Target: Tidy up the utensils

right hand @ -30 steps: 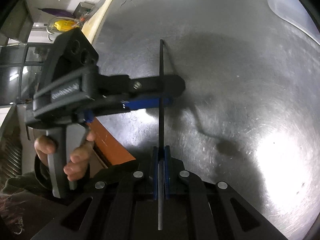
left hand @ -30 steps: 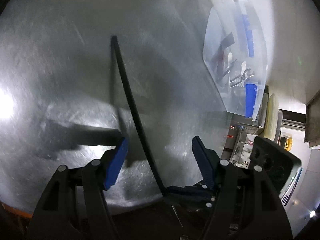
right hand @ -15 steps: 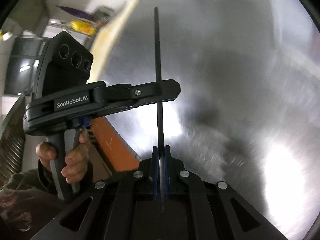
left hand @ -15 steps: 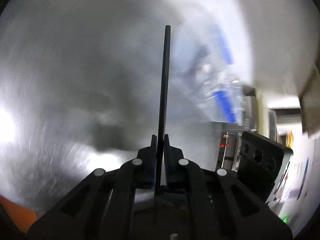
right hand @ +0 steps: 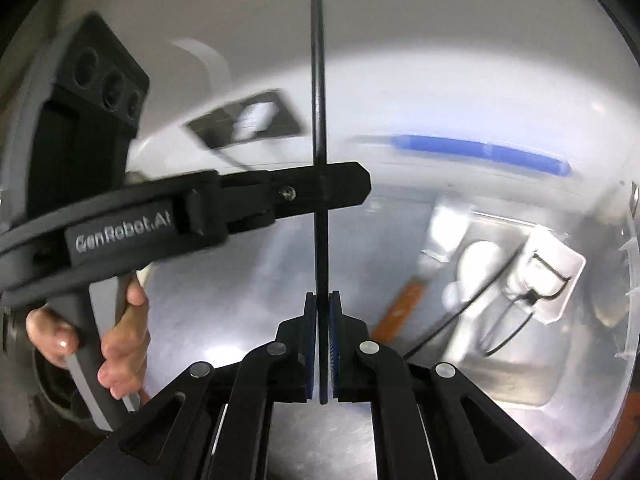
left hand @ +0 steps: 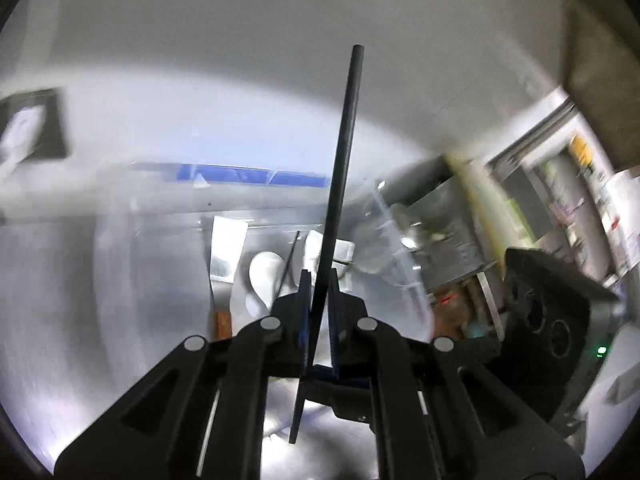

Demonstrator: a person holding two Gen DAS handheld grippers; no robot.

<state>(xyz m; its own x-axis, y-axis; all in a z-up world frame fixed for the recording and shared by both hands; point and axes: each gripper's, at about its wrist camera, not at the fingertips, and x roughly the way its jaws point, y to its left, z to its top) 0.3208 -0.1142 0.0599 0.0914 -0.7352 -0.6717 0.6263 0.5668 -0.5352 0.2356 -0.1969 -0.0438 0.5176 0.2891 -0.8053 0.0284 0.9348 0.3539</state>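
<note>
A long black chopstick is clamped by both grippers at once. My left gripper is shut on its lower part in the left wrist view. My right gripper is shut on the same chopstick, and the left gripper crosses it higher up from the left, held by a hand. Beyond lies a clear plastic container with a blue edge. It holds a white spoon, an orange-handled scraper and a second black chopstick.
The container sits on a shiny metal table. A dark tile with a white patch lies behind it on the left. The right device's black body fills the lower right of the left wrist view, with blurred shelves beyond.
The left gripper closed on the chopstick, which the right gripper held. Both hands then lifted it off the metal table and swung it toward the clear container.
</note>
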